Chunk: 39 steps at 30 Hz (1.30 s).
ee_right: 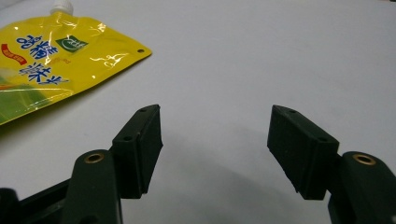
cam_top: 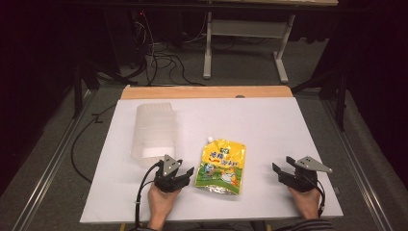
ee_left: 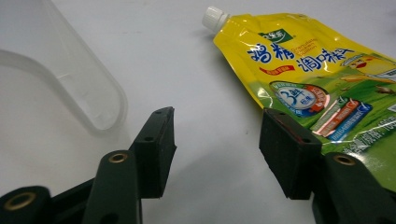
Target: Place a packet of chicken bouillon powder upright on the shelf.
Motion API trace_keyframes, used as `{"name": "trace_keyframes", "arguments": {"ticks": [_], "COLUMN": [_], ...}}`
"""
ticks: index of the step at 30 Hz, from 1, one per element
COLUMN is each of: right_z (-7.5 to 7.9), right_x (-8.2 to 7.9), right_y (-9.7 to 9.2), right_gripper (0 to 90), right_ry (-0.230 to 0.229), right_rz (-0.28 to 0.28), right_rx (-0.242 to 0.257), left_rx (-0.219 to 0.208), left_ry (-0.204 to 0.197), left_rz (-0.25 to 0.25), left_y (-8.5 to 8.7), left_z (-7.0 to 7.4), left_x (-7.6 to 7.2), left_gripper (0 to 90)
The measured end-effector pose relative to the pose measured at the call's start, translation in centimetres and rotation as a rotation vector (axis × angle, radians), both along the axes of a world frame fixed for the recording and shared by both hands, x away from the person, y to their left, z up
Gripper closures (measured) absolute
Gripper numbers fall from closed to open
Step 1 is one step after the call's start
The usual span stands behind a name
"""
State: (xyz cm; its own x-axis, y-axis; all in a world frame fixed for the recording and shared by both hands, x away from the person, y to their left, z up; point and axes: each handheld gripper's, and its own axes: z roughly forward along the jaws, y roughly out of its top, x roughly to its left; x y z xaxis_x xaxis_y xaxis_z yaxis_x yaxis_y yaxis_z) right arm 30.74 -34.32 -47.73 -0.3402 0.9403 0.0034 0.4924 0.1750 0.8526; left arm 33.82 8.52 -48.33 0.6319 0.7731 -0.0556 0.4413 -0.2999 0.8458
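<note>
Both claws gape empty: left claw [cam_top: 188, 172] beside the yellow pouch [cam_top: 222, 165], right claw [cam_top: 281, 169] well apart.

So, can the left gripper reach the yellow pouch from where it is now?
Probably yes. The left gripper sits open right beside the yellow pouch, with bare white table between them. The clear container stands behind it, out of the way.

Yellow spouted pouch [cam_top: 221, 166] lies flat on the white desk [cam_top: 269, 125], white cap pointing away, blue lettering and green print face up, cap on.
</note>
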Motion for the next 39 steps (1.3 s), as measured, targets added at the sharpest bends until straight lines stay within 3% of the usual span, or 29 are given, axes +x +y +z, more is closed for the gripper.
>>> {"name": "trace_keyframes", "arguments": {"ticks": [11,24,34,39], "right_z": [0.02,0.02,0.01,0.02], "right_x": [-0.11,-0.16,-0.18,-0.20], "right_y": [-0.13,-0.11,-0.01,0.08], "right_gripper": [36.5,34.3,33.7,33.5], "right_ry": [-0.010,-0.017,-0.021,-0.017], "right_rz": [0.005,0.011,0.014,0.012], "right_rx": [0.014,0.014,0.005,-0.001], "left_rx": [0.017,0.050,0.031,-0.007], "left_ry": [0.014,-0.044,-0.042,-0.028], "left_rz": [0.002,0.009,0.012,0.029], "left_y": [-0.13,-0.48,-0.21,0.16], "left_z": [-0.03,0.03,0.15,0.30], "left_x": [0.11,-0.43,-0.71,-0.64], "left_gripper": [40.0,42.4,43.1,47.3]}}
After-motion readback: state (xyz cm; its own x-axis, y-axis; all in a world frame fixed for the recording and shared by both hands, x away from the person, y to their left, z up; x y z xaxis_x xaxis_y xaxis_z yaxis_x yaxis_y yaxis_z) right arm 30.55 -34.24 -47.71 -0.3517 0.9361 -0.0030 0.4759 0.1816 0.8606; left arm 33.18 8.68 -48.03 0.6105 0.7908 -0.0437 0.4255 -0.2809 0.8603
